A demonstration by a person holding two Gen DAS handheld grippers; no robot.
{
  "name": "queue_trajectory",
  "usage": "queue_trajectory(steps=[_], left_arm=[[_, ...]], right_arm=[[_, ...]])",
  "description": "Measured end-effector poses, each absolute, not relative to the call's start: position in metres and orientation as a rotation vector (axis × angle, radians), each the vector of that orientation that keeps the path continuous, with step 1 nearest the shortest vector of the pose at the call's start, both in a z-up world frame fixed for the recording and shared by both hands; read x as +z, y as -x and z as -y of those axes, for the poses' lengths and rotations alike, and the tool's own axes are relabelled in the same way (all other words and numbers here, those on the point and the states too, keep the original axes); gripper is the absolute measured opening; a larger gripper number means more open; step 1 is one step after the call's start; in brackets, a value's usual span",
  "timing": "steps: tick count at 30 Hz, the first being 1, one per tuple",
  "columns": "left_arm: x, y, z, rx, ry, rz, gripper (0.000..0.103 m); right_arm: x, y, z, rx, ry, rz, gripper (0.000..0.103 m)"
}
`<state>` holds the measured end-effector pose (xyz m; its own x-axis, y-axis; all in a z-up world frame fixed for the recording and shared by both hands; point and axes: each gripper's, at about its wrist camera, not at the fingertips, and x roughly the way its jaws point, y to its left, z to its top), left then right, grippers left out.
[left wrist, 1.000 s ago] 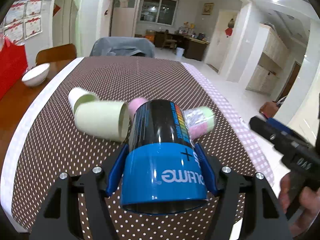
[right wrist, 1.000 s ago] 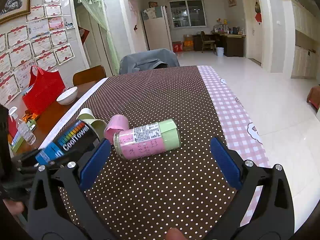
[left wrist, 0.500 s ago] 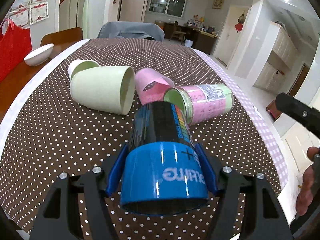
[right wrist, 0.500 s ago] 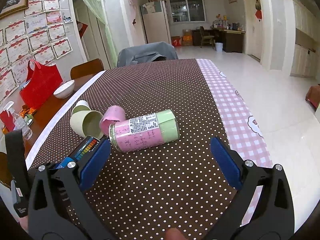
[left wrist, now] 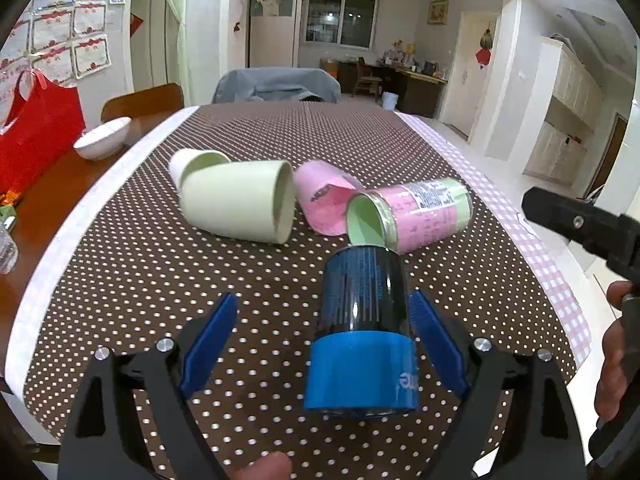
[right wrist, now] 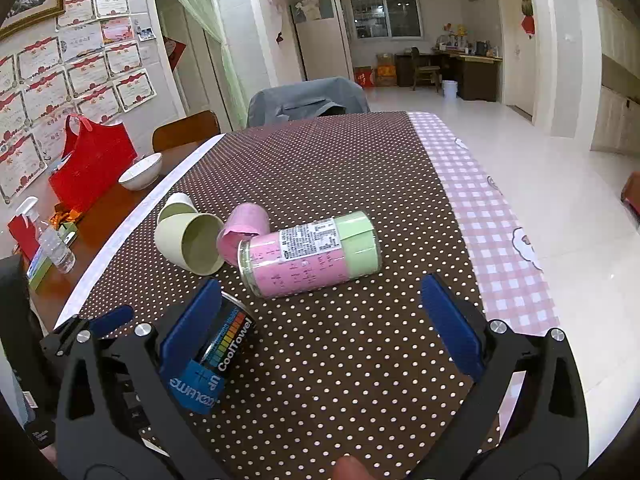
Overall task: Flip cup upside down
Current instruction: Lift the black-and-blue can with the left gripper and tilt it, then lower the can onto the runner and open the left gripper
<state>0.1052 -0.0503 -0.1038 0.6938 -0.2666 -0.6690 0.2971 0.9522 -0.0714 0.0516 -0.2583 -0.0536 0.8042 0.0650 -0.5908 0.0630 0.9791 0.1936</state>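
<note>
Black cylindrical cup with blue band and rainbow print [left wrist: 364, 332]: standing on the brown dotted table [left wrist: 132, 264], blue end down, text inverted, so likely already flipped. Between the released left tongs [left wrist: 324, 344], nearest the right pad, left pad well apart. Probably light, stiff, glossy and slippery; best grip mid-body across the diameter. Just beyond the cup: pink-and-green labelled jar [left wrist: 416, 216], lying. Right tongs [right wrist: 320, 324] spread, holding nothing.
</note>
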Motion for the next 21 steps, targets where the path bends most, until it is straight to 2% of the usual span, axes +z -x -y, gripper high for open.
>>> queue_trajectory(steps=[21], left_arm=[[-0.054, -0.072, 0.007, -0.207, -0.016, -0.606, 0.09]], right_arm=[[-0.032, -0.045, 0.225, 0.071, -0.173, -0.621, 0.097]])
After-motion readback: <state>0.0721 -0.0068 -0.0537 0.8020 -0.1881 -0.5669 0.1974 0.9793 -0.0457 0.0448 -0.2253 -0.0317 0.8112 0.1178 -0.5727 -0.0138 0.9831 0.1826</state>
